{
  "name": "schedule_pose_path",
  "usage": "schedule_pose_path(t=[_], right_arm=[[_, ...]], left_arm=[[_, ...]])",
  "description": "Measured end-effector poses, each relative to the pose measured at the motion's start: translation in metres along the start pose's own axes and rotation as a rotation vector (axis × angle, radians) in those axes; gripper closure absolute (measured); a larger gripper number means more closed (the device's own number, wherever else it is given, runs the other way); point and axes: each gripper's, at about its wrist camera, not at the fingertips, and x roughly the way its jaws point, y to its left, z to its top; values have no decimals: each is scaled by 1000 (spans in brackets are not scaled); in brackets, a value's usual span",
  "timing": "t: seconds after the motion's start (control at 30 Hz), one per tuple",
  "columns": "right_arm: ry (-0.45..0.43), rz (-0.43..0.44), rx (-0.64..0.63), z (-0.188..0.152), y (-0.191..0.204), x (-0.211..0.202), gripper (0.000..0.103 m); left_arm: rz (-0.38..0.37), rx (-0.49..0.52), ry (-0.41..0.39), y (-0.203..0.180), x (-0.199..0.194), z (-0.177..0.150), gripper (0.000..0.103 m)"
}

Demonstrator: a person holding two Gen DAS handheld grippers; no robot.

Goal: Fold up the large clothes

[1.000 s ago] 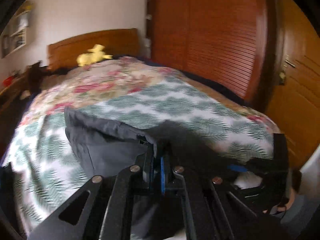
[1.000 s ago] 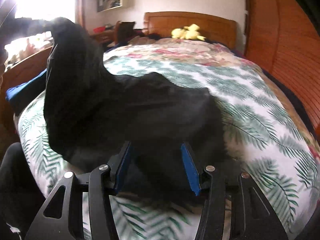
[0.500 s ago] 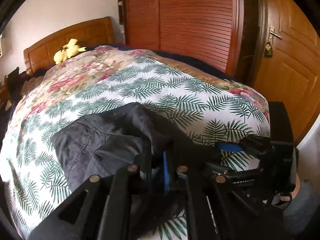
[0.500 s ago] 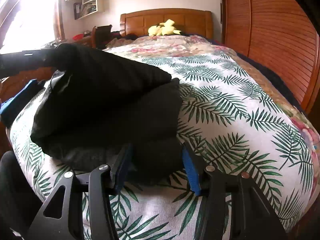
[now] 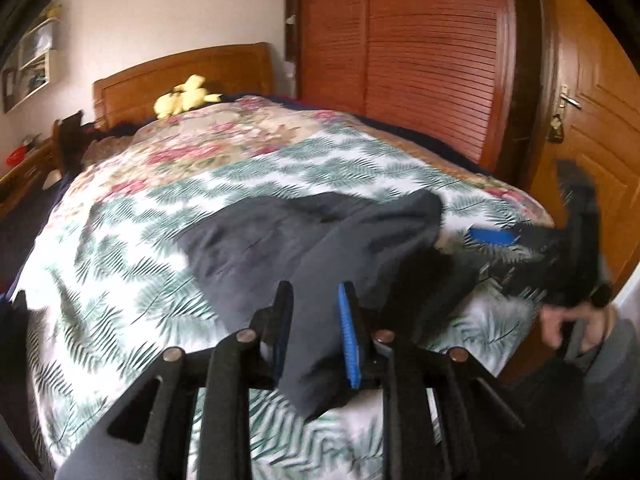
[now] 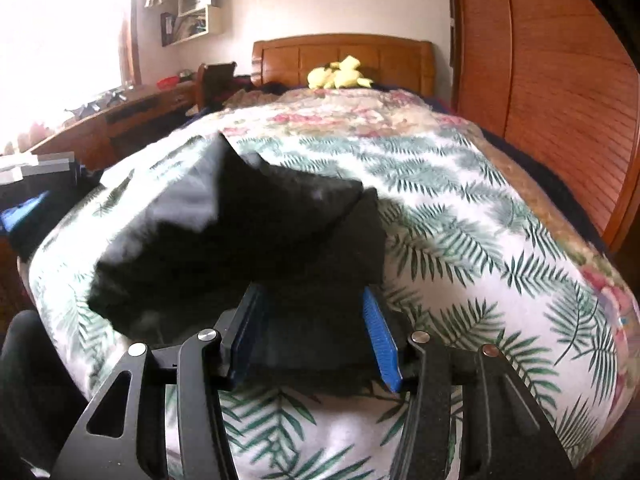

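A dark grey garment [image 5: 320, 240] lies bunched on the palm-leaf bed cover [image 5: 140, 260]. My left gripper [image 5: 314, 292] is low over its near edge. Its jaws are opening, and a fold of the cloth still lies between the blue pads [image 5: 348, 336] without being pinched. In the right wrist view the same garment [image 6: 280, 232] looks black and folded over itself. My right gripper [image 6: 310, 300] stands open astride its near edge, with cloth between the fingers but not squeezed. That gripper [image 5: 496, 240] also shows at the right of the left wrist view, held by a person's hand [image 5: 560, 320].
A yellow plush toy [image 6: 340, 74] sits by the wooden headboard [image 6: 344, 56]. A slatted wooden wardrobe [image 5: 420, 60] and a door [image 5: 592, 140] stand along the bed's right side. A cluttered desk [image 6: 120, 120] is at the left under a bright window.
My left gripper came down and carried the raised part of the garment over onto the bed, then its jaws parted from shut. The right gripper stayed open and rose slightly.
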Motion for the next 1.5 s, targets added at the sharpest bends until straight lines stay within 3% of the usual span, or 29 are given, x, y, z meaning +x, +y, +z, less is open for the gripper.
schedule_pose_path(t=[0.23,0.47,0.8,1.07,1.5], right_arm=[[-61,37,-19,32,26,-22,52],[-65,48,-94,81,58,-9,52],[98,49,-133,121,85,69,52],[258,28,-90,94,71,108,51],[357,73,49,65,44,121,45]], left_arm=[[51,-52,21,48,-12,-41,82],[76,-113,32,82,-18,-78,82],[78,-131,36,97,-22,-101,82],[71,-144,25,99,-28,-110,82],[88,-142,9,94,-33,-108,82]])
